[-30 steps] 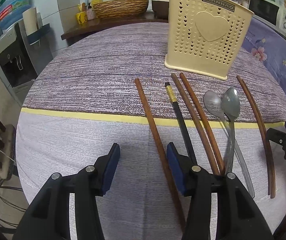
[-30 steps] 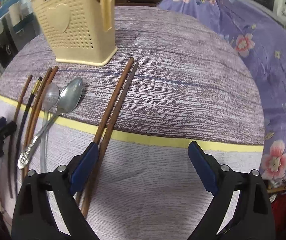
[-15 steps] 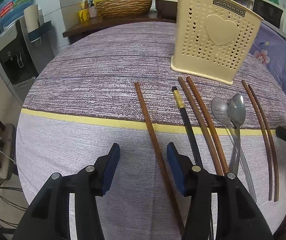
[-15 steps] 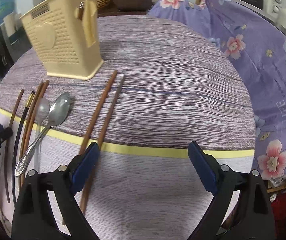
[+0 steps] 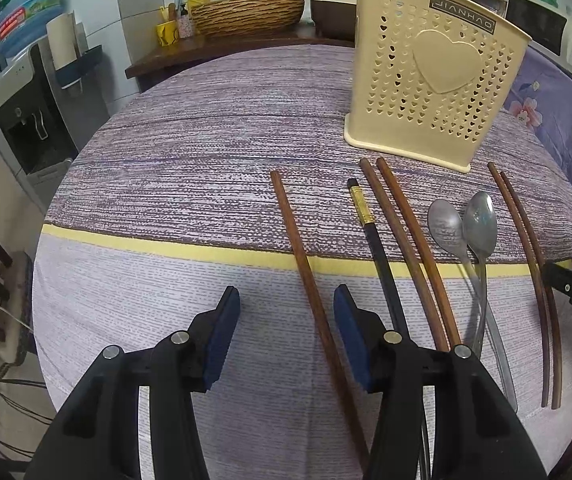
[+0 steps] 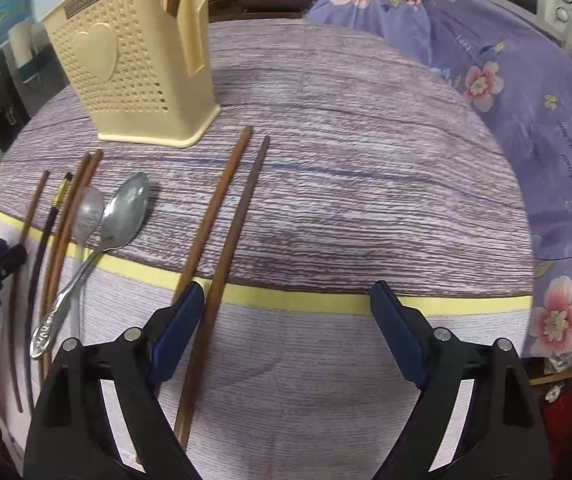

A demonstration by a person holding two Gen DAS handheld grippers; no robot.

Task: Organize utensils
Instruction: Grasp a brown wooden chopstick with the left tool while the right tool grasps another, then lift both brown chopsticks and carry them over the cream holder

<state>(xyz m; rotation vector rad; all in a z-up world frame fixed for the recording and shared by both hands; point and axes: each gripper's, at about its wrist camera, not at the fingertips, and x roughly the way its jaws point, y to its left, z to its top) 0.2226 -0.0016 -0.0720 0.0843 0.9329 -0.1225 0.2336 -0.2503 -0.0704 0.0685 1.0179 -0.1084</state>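
Right gripper [image 6: 286, 328] wide, seemingly astride brown chopsticks [image 6: 221, 216], unpressed.

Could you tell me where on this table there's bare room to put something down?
Bare cloth lies left of the lone chopstick, out to the table edge, and right of the rightmost pair. From that chopstick across the spoons to the pair, before the holder, it's crowded.
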